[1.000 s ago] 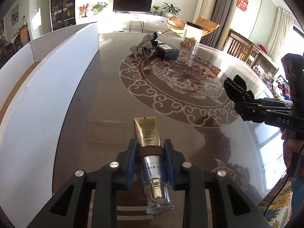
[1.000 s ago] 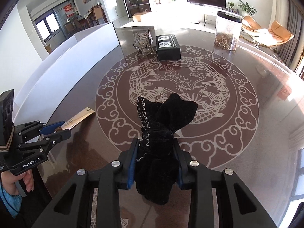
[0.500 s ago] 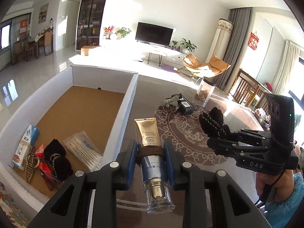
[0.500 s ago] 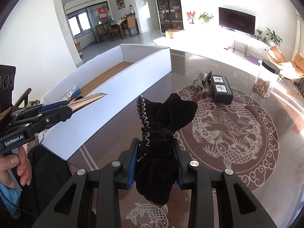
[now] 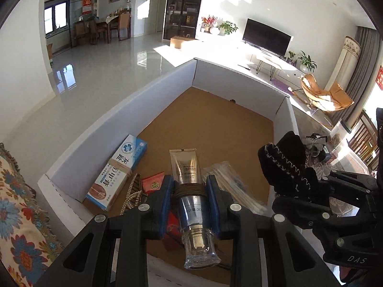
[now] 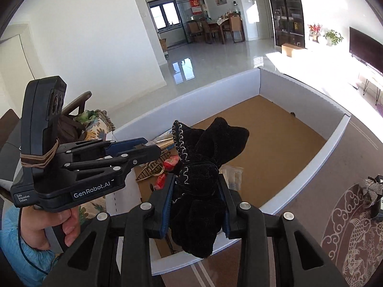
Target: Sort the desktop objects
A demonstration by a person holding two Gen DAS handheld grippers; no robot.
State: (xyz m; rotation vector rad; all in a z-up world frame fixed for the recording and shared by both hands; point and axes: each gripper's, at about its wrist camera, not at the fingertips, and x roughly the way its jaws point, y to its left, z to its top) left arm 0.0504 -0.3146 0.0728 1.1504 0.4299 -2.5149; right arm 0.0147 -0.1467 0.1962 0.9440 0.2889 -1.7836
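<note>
On my far left a floral cushion [image 5: 21, 217] lies beside the white box [image 5: 100, 131], whose brown cardboard floor fills most of what I see through the left wrist camera. Inside the box, against its left wall, a blue-and-white carton with printed characters [image 5: 119, 171] rests flat, and just right of it I make out a strip of pale beads [image 5: 131, 197] and a red packet [image 5: 153, 185]. My left gripper [image 5: 190, 205] is clamped on the gold-and-silver cosmetic tube [image 5: 189, 191], its blue pads pressing the tube's banded middle, clear cap toward the camera and gold crimped end pointing over the box floor; the tube hangs above the contents, not resting on them. Beyond its right finger a clear bag of cotton swabs [image 5: 233, 186] lies on the cardboard. Farther right, over the box's right wall, my right gripper [image 6: 195, 191] is closed tight on the black velvet pouch [image 6: 203, 174], which bulges out above and below the pads, white stitching showing along one flap. From the right wrist camera the pouch is held over the near end of the box, with the left gripper at its left and the person's hand [image 6: 45, 224] around that handle. At the far right, the dark table with its carp medallion [image 6: 354, 229] carries a small black box [image 6: 378, 203] and a grey bow [image 6: 371, 187] touching it.
</note>
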